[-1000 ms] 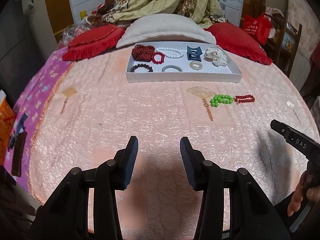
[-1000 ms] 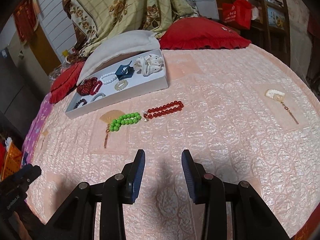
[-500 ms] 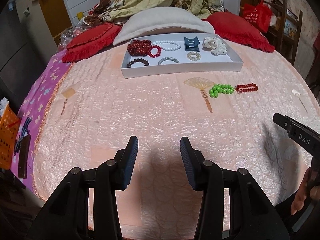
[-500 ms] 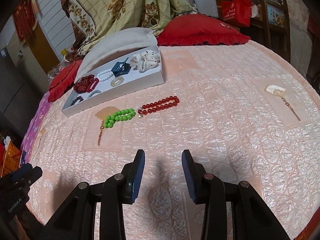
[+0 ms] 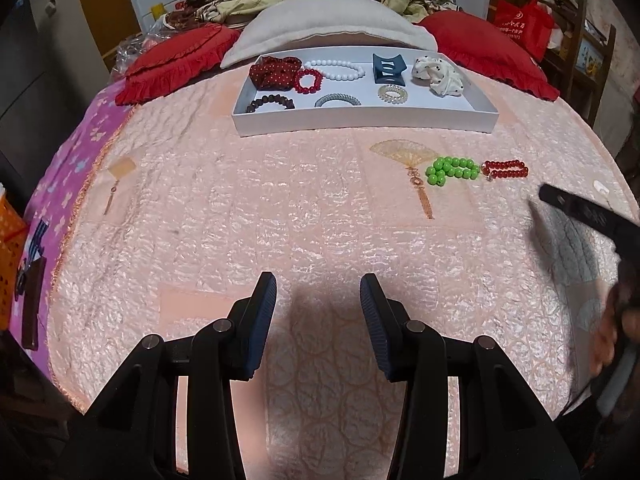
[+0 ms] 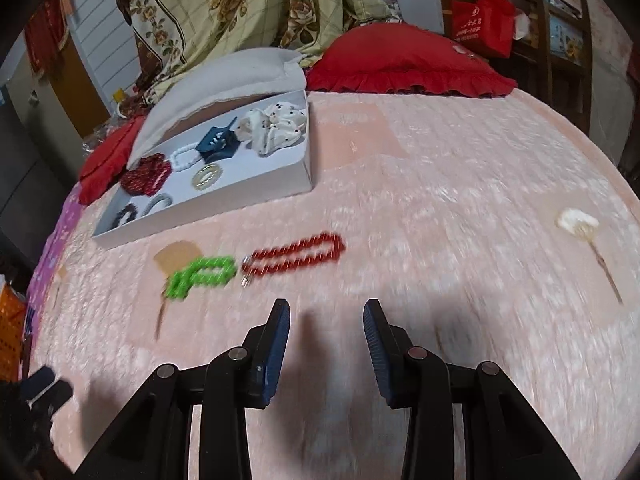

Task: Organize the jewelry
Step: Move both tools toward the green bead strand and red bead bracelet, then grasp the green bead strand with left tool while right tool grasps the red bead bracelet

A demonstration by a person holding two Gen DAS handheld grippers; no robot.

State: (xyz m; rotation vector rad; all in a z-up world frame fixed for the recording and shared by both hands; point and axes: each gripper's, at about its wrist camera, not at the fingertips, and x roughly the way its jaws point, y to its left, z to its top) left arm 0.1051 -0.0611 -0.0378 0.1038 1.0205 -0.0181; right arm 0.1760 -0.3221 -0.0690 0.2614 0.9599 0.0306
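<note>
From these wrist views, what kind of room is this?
Most likely a home bedroom. The work surface is a bed under a pink quilted bedspread, with red frilled cushions and a grey-white pillow at its head, and a floral blanket heaped behind. A white cardboard tray of jewellery sits on it.

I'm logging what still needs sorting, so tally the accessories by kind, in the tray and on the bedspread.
Bead bracelets: 5 (white, red, dark in the tray; green, dark red on the bedspread)
Coil hair ties: 2 (grey, pale)
Scrunchies: 2 (red dotted, white dotted)
Hair claws: 1 (blue)
Total: 10
</note>
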